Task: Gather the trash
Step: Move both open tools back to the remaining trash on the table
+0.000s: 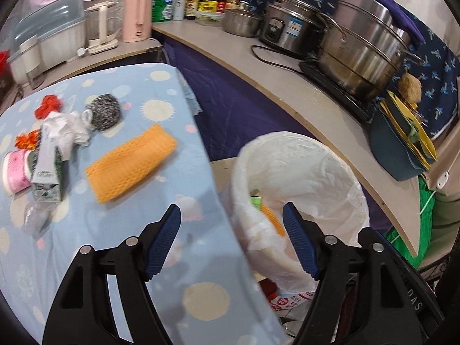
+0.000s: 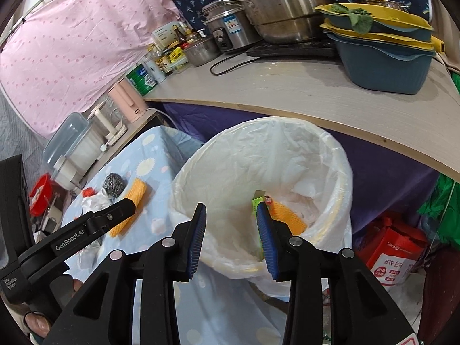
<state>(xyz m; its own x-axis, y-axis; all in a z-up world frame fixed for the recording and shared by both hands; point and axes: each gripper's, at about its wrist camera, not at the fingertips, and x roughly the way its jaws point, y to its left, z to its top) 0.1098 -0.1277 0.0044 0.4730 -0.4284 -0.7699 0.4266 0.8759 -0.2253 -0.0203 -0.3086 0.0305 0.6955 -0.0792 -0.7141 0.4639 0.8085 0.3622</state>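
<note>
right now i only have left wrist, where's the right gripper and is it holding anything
observer: the right gripper hovers over the lined bin, jaws apart, nothing between them
operator: i only see slivers inside that bin, what's in there
observer: a green carton beside an orange foam net, low down on the white liner
operator: can you see my left gripper from there
observer: one finger of the left gripper shows, tip over the table's blue spotted cloth

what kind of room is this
Most likely a home kitchen: a steel steamer pot and a rice cooker stand on the counter, with sauce bottles further back.
</note>
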